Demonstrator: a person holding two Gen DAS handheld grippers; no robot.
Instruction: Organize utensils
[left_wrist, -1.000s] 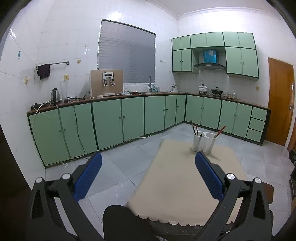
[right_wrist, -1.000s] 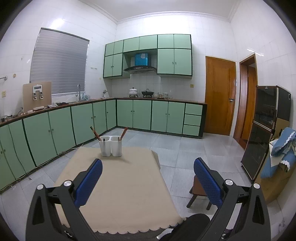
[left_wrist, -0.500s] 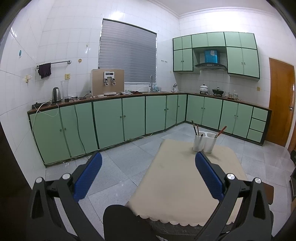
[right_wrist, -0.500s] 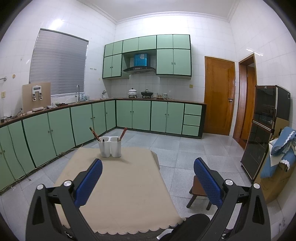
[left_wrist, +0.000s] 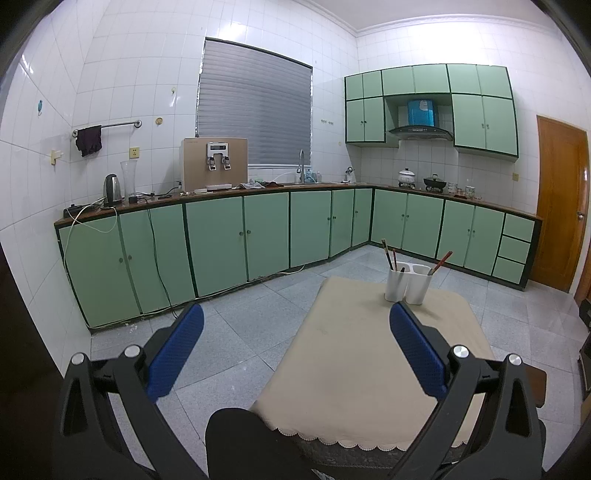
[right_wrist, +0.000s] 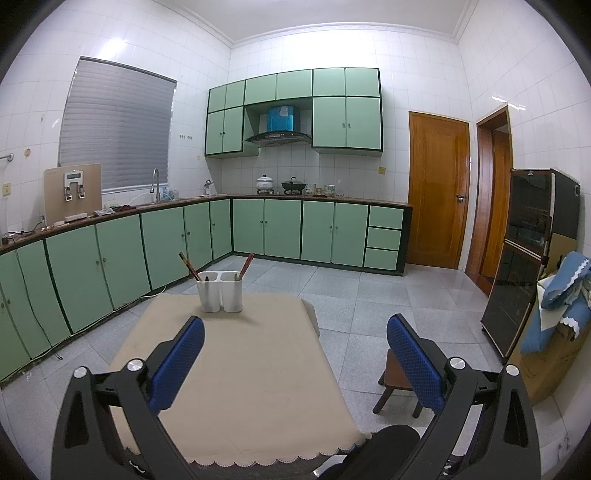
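A white two-compartment utensil holder (left_wrist: 407, 284) stands at the far end of a table with a beige cloth (left_wrist: 369, 369). Dark chopsticks (left_wrist: 388, 254) lean in its left compartment and a reddish one (left_wrist: 441, 261) in its right. It also shows in the right wrist view (right_wrist: 220, 290). My left gripper (left_wrist: 295, 325) is open and empty, held above the table's near left edge. My right gripper (right_wrist: 295, 332) is open and empty, above the table's near right side. Both are well short of the holder.
Green cabinets (left_wrist: 236, 240) under a dark counter line the far walls. A small wooden stool (right_wrist: 397, 384) stands right of the table. A dark glass cabinet (right_wrist: 528, 258) and blue cloth (right_wrist: 565, 280) are at the right. A dark rounded shape (left_wrist: 251, 443) sits at the table's near edge.
Both views have shifted only slightly; the holder sits a touch lower in the left wrist view. Both grippers stay open and empty.
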